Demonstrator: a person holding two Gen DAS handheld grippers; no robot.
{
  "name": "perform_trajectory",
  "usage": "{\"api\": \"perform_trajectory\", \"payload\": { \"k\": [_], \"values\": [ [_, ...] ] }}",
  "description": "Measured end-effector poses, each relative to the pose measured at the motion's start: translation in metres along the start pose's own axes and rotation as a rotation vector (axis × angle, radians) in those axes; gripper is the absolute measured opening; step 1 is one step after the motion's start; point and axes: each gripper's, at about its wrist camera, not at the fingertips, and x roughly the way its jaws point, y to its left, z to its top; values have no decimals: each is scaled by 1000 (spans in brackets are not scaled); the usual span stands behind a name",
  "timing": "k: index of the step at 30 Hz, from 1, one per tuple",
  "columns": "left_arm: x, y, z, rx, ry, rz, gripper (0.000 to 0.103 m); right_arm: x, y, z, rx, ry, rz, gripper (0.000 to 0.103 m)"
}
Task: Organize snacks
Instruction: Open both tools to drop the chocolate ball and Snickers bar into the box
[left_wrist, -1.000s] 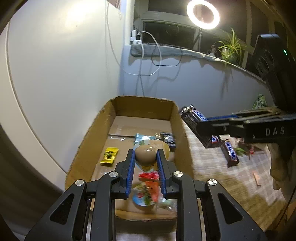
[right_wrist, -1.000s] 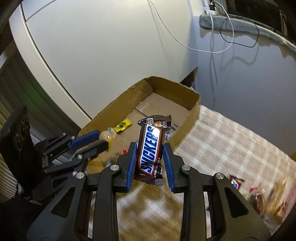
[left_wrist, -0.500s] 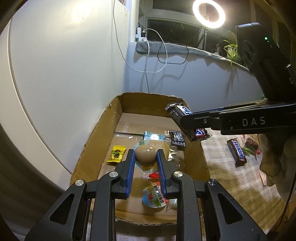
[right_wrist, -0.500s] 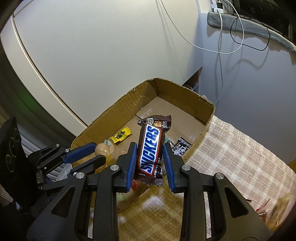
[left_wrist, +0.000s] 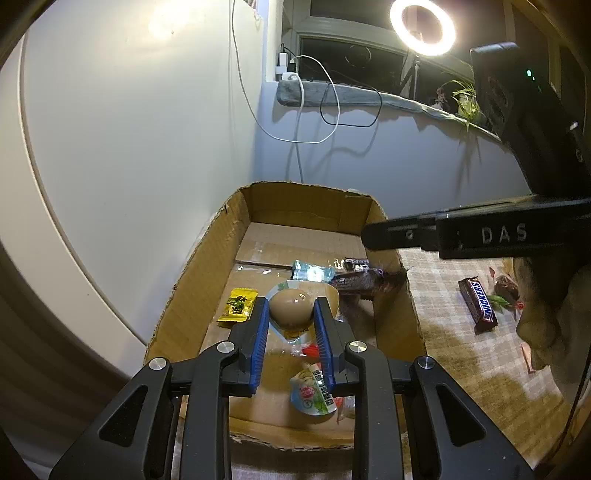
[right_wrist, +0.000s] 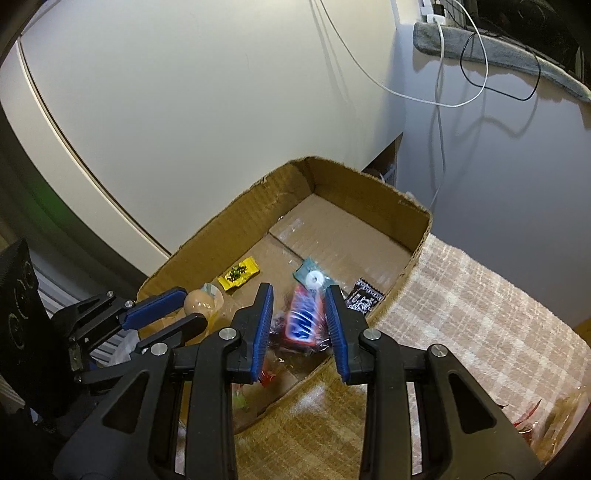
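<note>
Left wrist view shows the left gripper over the near part of a cardboard box, and its blue pads are closed on a packaged brown egg. The egg pack sits between the two pads, above the box floor. On the floor to the left of it lies a yellow sachet. Farther in the box lies a light blue candy wrapper, and to the right of it, near the right wall, is a blurred dark Snickers bar. Near the front wall of the box lies a round jelly cup with a printed lid. Outside the box, on the checked tablecloth to the right, another Snickers bar lies flat.

Right wrist view shows the right gripper above the right near side of the box. Its jaws are spread apart and nothing is between the pads. Below the gap the released Snickers bar appears blurred, with its blue letters upward, inside the box. A small black sachet lies just right of it, and the blue wrapper lies just beyond it. The left gripper with the egg is at the left.
</note>
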Motion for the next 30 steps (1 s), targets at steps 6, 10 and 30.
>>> {"api": "perform_trajectory", "payload": {
  "k": [6, 10, 30],
  "values": [
    [-4, -2, 0, 5, -19, 13, 55, -13, 0, 2, -8, -43, -24, 68],
    [-6, -3, 0, 8, -20, 19, 65, -22, -1, 3, -4, -69, -33, 79],
    [-29, -31, 4, 31, -49, 7, 75, -79, -32, -26, 60, -133, -54, 89]
  ]
}}
